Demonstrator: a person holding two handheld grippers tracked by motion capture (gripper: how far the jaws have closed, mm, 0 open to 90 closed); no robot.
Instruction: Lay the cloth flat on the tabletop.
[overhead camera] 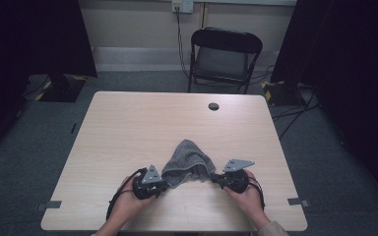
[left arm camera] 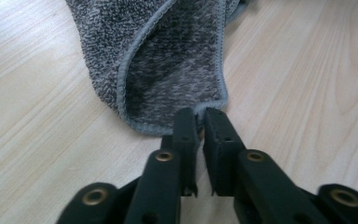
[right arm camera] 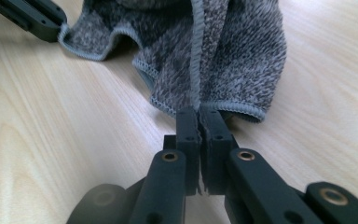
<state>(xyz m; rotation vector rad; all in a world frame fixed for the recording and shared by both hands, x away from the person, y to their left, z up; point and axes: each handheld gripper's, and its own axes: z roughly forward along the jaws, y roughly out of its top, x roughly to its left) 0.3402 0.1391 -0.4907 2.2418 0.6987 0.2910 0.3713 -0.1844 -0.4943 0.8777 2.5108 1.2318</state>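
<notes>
We see both forearms cut off at the bottom edge of the high view, so nothing of the person past the wrists. Left hand (overhead camera: 128, 196) wraps the left gripper (overhead camera: 163, 186); its jaw tips are hard to resolve from above, they merge into the dark body and the cloth edge. Same for the right hand (overhead camera: 248, 192) and right gripper (overhead camera: 215, 178). The gripper views settle it. In the left gripper view our two black jaws are pressed nearly together, pinching the hemmed corner of the grey towel (left arm camera: 168, 65) right at the tips; the pinched bit itself is hidden between the pads. In the right gripper view the jaws are likewise pressed together on the towel's stitched hem, where a fold seam runs straight down into the tips; the clamped edge is out of sight there too. The left gripper's jaw ends poke in at the top left corner of that view, holding the other corner, mostly cropped. The towel sits on the light wood table (overhead camera: 128, 128), bunched into a peak just beyond and between the two grippers, near edge strung between them. Its underside and inner folds are hidden. Farther off: a dark cable grommet (overhead camera: 213, 106) in the tabletop, then a black folding chair (overhead camera: 224, 59) past the far edge, legs partly cut off by the table. Both sides of the room are too dark to read.
</notes>
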